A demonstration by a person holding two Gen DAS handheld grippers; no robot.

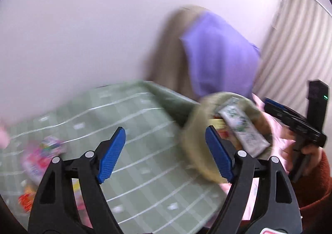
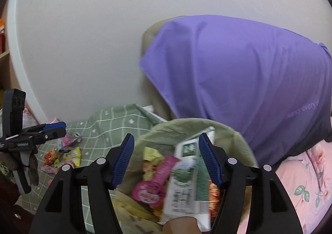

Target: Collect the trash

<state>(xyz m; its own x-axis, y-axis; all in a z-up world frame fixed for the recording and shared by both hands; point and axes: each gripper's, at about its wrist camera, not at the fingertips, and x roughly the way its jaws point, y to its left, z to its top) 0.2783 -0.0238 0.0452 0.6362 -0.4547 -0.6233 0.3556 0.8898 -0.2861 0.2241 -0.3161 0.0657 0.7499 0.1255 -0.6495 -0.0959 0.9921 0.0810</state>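
Right tool (image 2: 166,159) wide apart, empty, over trash bag (image 2: 234,140). Milk carton (image 2: 186,180) lies in bag, under tool. Left tool (image 1: 165,155) apart, empty. Wrappers (image 2: 66,156) on surface (image 2: 112,128), near left tool: light, crinkly, slippery. Pinch flat edge.

Motion blur smears the wrappers (image 1: 43,155) left of the trash bag (image 1: 195,151) on the desk (image 1: 145,151); the milk carton (image 2: 184,182) hides the bag's deeper contents.
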